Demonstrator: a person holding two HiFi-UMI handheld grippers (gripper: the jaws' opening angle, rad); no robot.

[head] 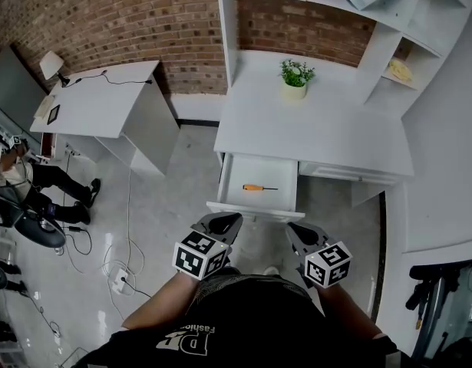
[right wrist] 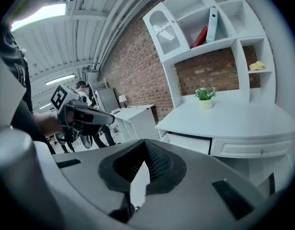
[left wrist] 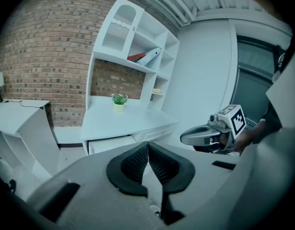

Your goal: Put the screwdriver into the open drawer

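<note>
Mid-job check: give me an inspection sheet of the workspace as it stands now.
Surface: white desk, holding only a potted plant.
Job's things: screwdriver lies inside the open drawer.
Clutter: nothing seen.
Grippers: left hand-held gripper and right hand-held gripper both shut, empty, short of the drawer.
Cables: cable loose on the floor at left.
Surroundings: brick wall, second desk, seated person far left.

The screwdriver [head: 253, 187] ahead of the tongs has an orange handle. The drawer [head: 237, 173] and surface [head: 320, 133] are white. The left tongs [head: 232, 220] and right tongs [head: 296, 229] are grey with black-and-white square markers. Beyond them are a red-brown brick wall [head: 105, 14] and a green plant [head: 295, 72].
</note>
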